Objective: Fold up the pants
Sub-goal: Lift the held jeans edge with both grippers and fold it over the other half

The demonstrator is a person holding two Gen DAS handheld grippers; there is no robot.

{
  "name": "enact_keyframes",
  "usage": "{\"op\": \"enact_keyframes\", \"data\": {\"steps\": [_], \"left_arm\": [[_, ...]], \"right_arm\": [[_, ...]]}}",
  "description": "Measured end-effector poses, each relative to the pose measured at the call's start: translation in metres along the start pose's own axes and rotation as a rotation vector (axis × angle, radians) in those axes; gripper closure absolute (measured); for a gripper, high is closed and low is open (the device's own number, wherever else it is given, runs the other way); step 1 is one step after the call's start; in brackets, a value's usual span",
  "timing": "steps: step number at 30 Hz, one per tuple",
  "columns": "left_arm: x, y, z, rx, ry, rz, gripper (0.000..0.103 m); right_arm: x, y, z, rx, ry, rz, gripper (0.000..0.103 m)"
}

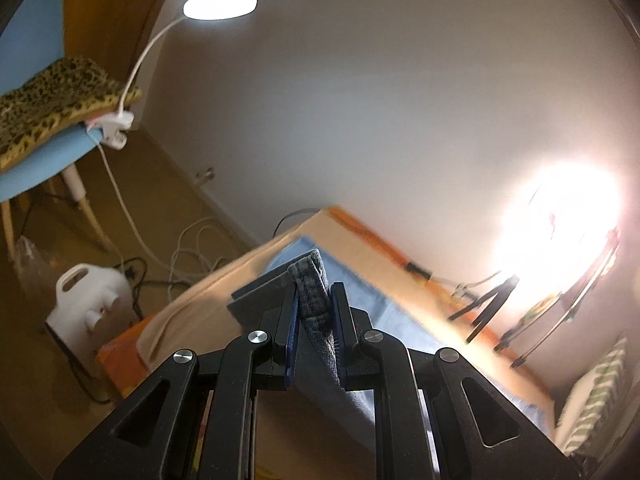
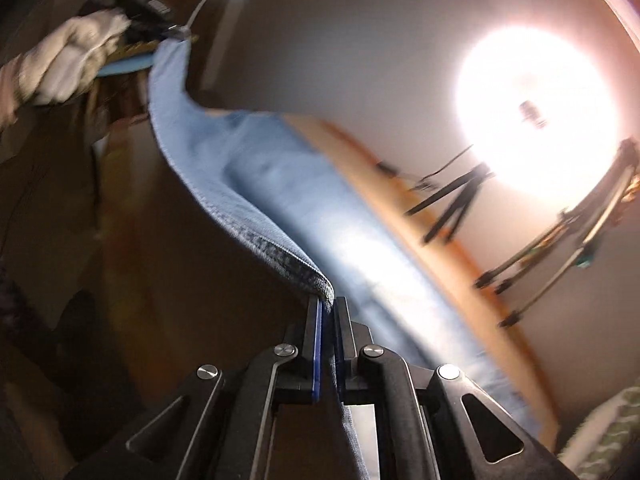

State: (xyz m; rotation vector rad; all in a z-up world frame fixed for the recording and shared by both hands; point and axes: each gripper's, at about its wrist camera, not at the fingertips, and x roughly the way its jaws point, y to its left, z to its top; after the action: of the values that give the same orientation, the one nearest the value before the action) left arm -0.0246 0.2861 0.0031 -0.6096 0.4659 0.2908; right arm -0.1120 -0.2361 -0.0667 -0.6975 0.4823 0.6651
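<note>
pants [image 2: 256, 184] hem (blue denim) pinched in both hand-held grippers, left [image 1: 313, 300] and right [image 2: 329, 306].

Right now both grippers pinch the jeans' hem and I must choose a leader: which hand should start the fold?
Probably right: the right gripper pinches the hem corner of the jeans cleanly, while the left gripper clamps a bunched loop.

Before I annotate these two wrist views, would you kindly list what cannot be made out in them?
- Pants: the far end runs out of the lower right edge of the right wrist view; the left wrist view shows only the pinched hem, so length and fold state are unknown.
- Ring light: glare washes out its stand and the wall, both views.
- Gloved hand: motion-blurred, right wrist view.
- Table: largely covered by cloth.
</note>
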Motion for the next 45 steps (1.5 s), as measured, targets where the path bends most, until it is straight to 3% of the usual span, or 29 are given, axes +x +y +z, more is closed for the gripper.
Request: {"op": "enact_keyframes", "data": {"steps": [6,13,21,30,36,40,43,45], "left_arm": [[-0.009,-0.016,0.020,0.011,-0.058,-0.026,0.090],[0.027,-0.038,0.043,0.051,-0.062,0.020,0.090],[0.137,-0.061,0.062,0.095,0.031,0.119,0.090],[0.280,-0.074,0.033,0.162,0.149,0.226,0.090],[0.324,-0.076,0.027,0.192,0.194,0.267,0.089],[0.328,-0.076,0.033,0.206,0.217,0.254,0.081],[0.315,-0.074,0.042,0.221,0.219,0.234,0.066],[0.298,-0.069,0.051,0.224,0.204,0.215,0.059]], "right_arm": [[-0.017,-0.039,0.038,-0.010,-0.065,-0.084,0.102],[0.028,-0.076,0.070,0.004,-0.029,-0.092,0.102],[0.129,-0.113,0.090,0.003,0.063,-0.104,0.103],[0.252,-0.125,0.071,-0.028,0.200,-0.146,0.103],[0.293,-0.125,0.064,-0.043,0.248,-0.146,0.103],[0.317,-0.137,0.068,-0.037,0.255,-0.133,0.102],[0.316,-0.137,0.072,-0.058,0.236,-0.165,0.059],[0.307,-0.140,0.076,-0.045,0.209,-0.167,0.056]]}}
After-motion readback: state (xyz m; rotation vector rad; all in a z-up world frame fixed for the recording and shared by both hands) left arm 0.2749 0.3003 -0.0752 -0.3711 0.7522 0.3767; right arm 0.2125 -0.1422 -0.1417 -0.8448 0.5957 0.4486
